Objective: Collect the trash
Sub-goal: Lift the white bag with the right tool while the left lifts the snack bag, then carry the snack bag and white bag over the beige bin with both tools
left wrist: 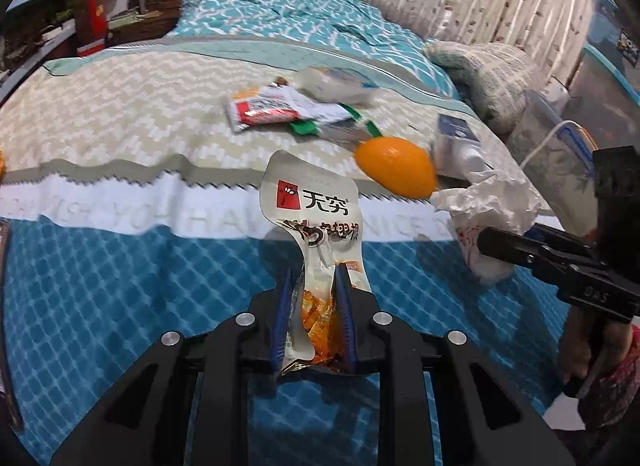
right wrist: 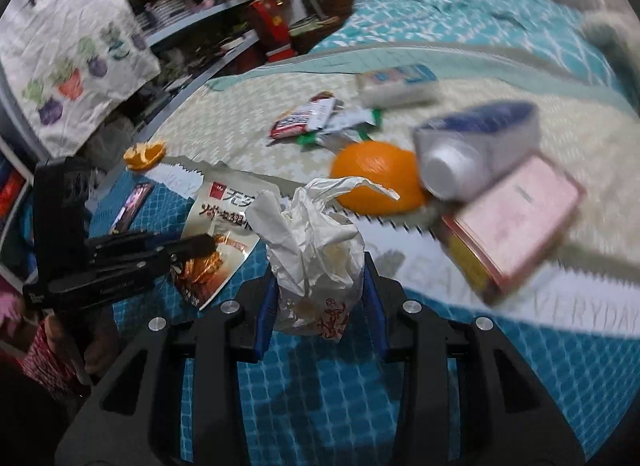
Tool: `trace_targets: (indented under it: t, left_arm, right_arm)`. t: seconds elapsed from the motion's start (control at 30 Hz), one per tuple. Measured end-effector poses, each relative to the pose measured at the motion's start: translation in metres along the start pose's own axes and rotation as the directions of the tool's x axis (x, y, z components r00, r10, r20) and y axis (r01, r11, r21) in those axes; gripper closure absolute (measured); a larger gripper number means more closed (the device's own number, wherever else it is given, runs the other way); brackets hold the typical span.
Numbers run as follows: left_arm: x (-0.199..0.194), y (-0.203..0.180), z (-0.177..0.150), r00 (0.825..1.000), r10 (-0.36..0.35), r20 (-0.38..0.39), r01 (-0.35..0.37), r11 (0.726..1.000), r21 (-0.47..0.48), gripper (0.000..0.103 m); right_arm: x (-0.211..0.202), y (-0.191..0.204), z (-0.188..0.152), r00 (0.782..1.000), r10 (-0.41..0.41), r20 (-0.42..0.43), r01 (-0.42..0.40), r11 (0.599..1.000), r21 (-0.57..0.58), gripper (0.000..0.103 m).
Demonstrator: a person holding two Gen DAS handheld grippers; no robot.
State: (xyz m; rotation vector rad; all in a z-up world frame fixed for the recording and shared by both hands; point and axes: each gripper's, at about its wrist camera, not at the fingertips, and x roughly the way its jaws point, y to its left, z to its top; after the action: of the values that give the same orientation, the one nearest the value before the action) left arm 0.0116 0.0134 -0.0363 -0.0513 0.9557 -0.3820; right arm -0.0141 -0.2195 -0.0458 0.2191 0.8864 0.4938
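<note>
Trash in both grippers – left gripper [left wrist: 314,306] pinched on snack wrapper [left wrist: 310,205], right gripper [right wrist: 320,298] clamped round crumpled plastic bag [right wrist: 316,242], both lifted off bed [left wrist: 120,274] – prob for carrying to bin

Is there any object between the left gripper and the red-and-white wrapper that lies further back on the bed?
The left gripper is already shut on a white snack pouch, which sticks up before the red-and-white wrapper. Otherwise only bare beige-and-white bed cover lies between them.

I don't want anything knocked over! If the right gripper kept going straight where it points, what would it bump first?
Probably the orange. The right gripper, shut on a crumpled bag, points over the bed toward it, though depth is hard to judge.
</note>
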Motion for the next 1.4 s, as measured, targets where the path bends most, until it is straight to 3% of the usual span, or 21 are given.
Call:
trace_targets:
  t: [0.17, 0.4, 1.07, 1.4]
  left_arm:
    - [0.005, -0.010, -0.004, 0.995, -0.092, -0.025, 0.091, 0.996, -0.015, 0.083]
    - [0.003, -0.021, 0.001, 0.989, -0.145, -0.025, 0.145, 0.989, -0.022, 0.083]
    - [-0.001, -0.046, 0.011, 0.984, -0.178, -0.024, 0.179, 0.983, 0.029, 0.083]
    - [0.018, -0.102, 0.029, 0.973, -0.218, -0.078, 0.228, 0.964, 0.139, 0.083]
  right_arm:
    - [-0.010, -0.011, -0.009, 1.000, 0.006, 0.024, -0.007, 0.999, 0.048, 0.063]
    - [-0.028, -0.017, -0.015, 0.997, 0.008, 0.075, -0.014, 0.996, 0.084, 0.063]
    - [-0.060, -0.054, -0.031, 0.989, -0.033, 0.142, 0.002, 0.978, 0.210, 0.063]
    - [-0.097, -0.091, -0.051, 0.972, -0.097, 0.213, 0.031, 0.955, 0.294, 0.063]
